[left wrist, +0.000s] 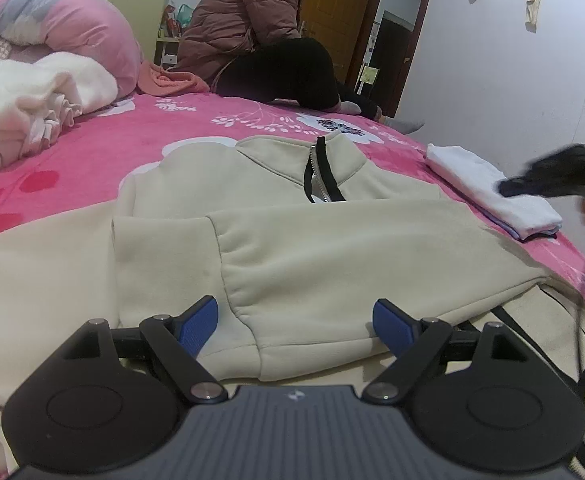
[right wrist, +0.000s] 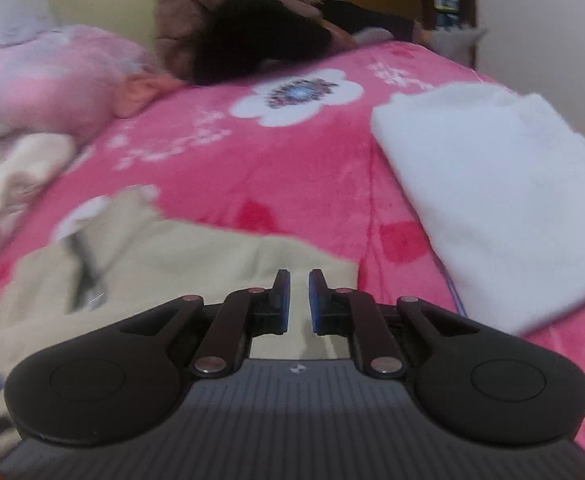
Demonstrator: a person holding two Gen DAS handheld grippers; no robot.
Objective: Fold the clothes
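A cream zip-neck sweatshirt (left wrist: pixel 292 240) lies flat on the pink flowered bedcover (left wrist: pixel 132 132), with one sleeve folded across its body. My left gripper (left wrist: pixel 295 308) is open just over that sleeve; the cuff end lies between the blue pads (left wrist: pixel 198 328) without being pressed. In the right wrist view my right gripper (right wrist: pixel 299 280) is shut with nothing in it, hovering above the sweatshirt's (right wrist: pixel 152 264) right edge. It also shows as a dark blur (left wrist: pixel 552 180) at the right of the left wrist view.
A folded white garment (left wrist: pixel 492 196) (right wrist: pixel 492 184) lies near the bed's right edge. A pile of white fluffy clothes (left wrist: pixel 24 96) and a pink quilt (left wrist: pixel 52 20) fill the left. A person in a puffy coat (left wrist: pixel 260 40) sits on the far side.
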